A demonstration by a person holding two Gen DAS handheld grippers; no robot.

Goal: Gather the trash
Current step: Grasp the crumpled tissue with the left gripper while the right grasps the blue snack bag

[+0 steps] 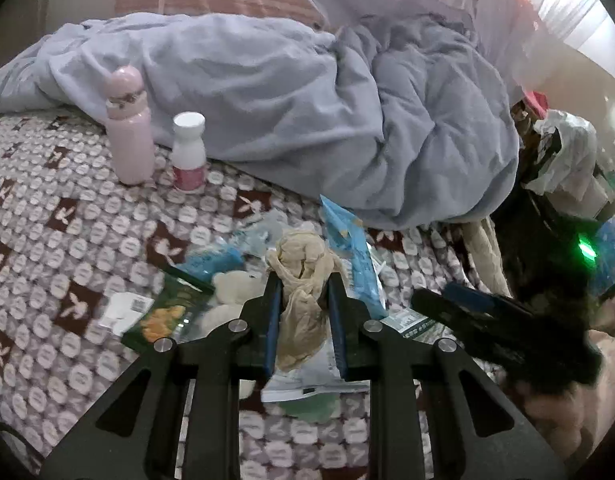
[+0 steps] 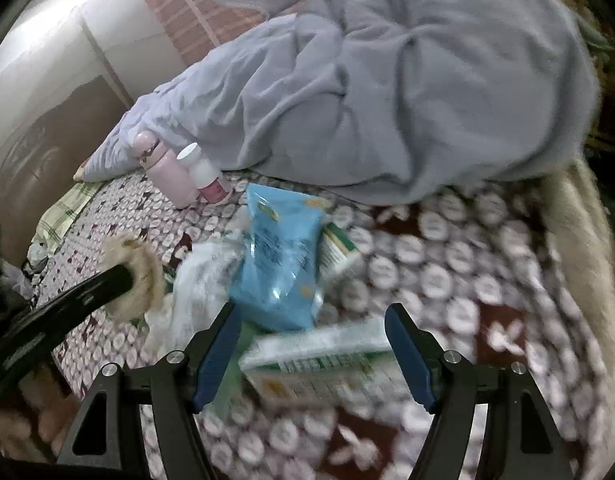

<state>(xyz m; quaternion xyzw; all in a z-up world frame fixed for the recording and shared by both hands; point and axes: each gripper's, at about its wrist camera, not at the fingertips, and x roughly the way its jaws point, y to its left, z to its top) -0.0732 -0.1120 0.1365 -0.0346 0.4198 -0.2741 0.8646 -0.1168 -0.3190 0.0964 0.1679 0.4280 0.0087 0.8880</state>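
Observation:
My left gripper [image 1: 305, 285] is shut on a crumpled beige paper wad [image 1: 303, 264], which bulges above and hangs below the blue pads. Under it on the patterned bedsheet [image 1: 67, 240] lies a litter pile: a blue packet [image 1: 351, 248], a green snack wrapper [image 1: 167, 312] and white paper. In the right wrist view my right gripper [image 2: 311, 312] stands open over a blurred green-and-white box [image 2: 323, 360], its pads not pressing on it. The blue packet [image 2: 279, 264] and white plastic [image 2: 199, 280] lie just beyond. The left gripper's fingers [image 2: 119, 276] with the beige wad [image 2: 139, 276] show at the left.
A pink bottle [image 1: 129, 128] and a white pill bottle [image 1: 189, 152] stand upright at the back left, against a heaped grey-blue blanket [image 1: 307, 100]. Dark clutter and bags [image 1: 563, 152] sit past the bed's right edge. The right gripper [image 1: 467, 308] reaches in from the right.

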